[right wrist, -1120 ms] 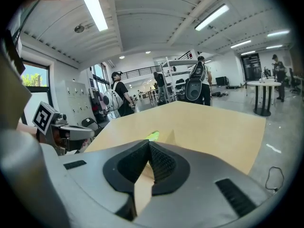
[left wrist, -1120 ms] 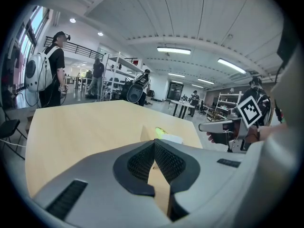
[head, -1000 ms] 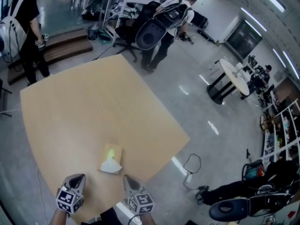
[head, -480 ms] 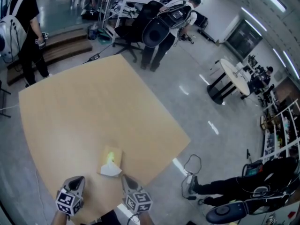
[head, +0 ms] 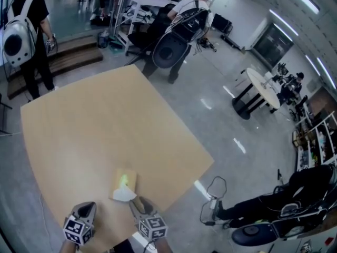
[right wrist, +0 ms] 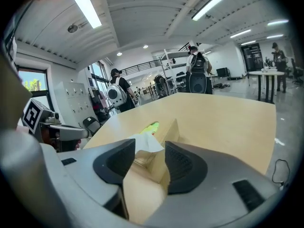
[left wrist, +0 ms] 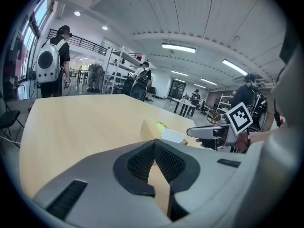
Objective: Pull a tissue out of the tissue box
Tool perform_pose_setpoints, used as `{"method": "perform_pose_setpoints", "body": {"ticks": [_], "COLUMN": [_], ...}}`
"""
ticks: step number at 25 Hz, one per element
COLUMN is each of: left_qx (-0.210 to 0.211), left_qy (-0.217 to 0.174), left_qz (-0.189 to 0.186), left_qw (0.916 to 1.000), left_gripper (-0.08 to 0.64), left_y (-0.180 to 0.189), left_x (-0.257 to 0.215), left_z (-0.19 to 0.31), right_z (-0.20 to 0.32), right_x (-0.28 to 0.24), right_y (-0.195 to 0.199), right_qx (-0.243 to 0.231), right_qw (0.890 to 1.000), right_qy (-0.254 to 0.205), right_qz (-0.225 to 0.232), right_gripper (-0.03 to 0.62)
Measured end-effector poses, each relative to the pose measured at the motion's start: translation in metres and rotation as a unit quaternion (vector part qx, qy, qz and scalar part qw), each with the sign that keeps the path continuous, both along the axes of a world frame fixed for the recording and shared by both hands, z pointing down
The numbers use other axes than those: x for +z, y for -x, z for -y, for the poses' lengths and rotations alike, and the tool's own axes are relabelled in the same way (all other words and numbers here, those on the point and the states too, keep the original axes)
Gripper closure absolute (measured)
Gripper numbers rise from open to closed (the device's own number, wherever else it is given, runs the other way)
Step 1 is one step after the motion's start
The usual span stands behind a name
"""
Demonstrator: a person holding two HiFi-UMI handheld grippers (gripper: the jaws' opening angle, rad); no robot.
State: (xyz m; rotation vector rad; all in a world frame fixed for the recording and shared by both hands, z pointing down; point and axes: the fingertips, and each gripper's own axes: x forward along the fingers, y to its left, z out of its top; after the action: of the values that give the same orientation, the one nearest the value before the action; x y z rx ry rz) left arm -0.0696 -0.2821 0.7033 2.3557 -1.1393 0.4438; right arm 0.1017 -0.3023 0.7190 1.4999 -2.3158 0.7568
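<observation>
A tan tissue box point(head: 126, 182) lies near the front edge of the wooden table point(head: 105, 125), with a white tissue point(head: 123, 195) sticking up from its near end. In the head view my right gripper point(head: 135, 201) is right at the tissue. In the right gripper view its jaws are opening, with the tissue point(right wrist: 145, 143) and box point(right wrist: 167, 132) just beyond the right gripper's point(right wrist: 149, 149) tips; the pads press on nothing. My left gripper point(head: 87, 208) sits left of the box, shut and empty. The left gripper view shows the left gripper point(left wrist: 154, 144), the box point(left wrist: 151, 129) and the tissue point(left wrist: 172, 136).
The table's right edge point(head: 208, 159) drops to a grey floor with a cable point(head: 213, 191). People with backpacks point(head: 181, 25) point(head: 26, 36) stand beyond the far side. A round white table point(head: 263, 86) and a dark seat point(head: 295, 204) are at the right.
My right gripper has slid left and forward up to the tissue at the box's near end. The left gripper has hardly moved. The people in the background have shifted.
</observation>
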Motion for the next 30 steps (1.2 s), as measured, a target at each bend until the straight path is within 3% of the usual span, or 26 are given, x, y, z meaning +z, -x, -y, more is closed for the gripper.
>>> {"method": "perform_pose_setpoints", "body": {"ticks": [22, 30], "left_qx": [-0.007, -0.008], "left_qy": [0.007, 0.009], "left_qz": [0.005, 0.008], "left_qw": [0.9999, 0.9999], "left_gripper": [0.552, 0.552], "left_y": [0.014, 0.007], "left_x": [0.005, 0.007], "left_z": [0.005, 0.002], "right_z": [0.022, 0.018], "right_x": [0.014, 0.013], "right_y": [0.018, 0.012], "right_qx": [-0.018, -0.022], "right_qw": [1.000, 0.999], "right_qy": [0.002, -0.005], "right_qz": [-0.015, -0.024], "right_gripper": [0.394, 0.433]}}
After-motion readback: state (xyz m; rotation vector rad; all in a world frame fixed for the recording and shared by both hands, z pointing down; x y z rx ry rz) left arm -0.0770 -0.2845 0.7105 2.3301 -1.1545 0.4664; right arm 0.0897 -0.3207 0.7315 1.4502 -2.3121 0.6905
